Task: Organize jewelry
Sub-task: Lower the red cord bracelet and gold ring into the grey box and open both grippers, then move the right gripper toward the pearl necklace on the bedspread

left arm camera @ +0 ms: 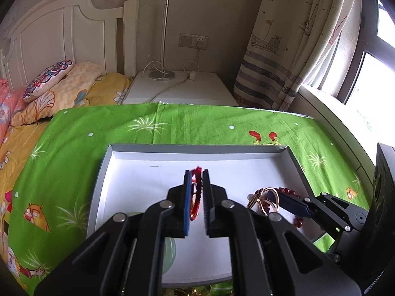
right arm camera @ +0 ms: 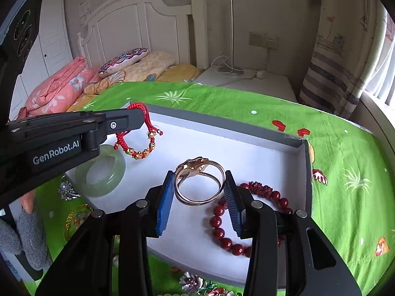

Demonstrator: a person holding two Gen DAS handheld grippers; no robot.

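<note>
Jewelry sat gathered over a shallow white tray [right arm camera: 271,133] on the green printed cloth [right arm camera: 345,167]. The left gripper [left arm camera: 196,198] had its jaws narrow, with a red cord bracelet [right arm camera: 138,135] dangling between them above the tray. The right gripper [right arm camera: 200,197] pinched a gold ring [right arm camera: 197,180] between its blue pads. A red bead bracelet [right arm camera: 222,222] and a jade bangle [right arm camera: 101,172] lay in the tray
</note>
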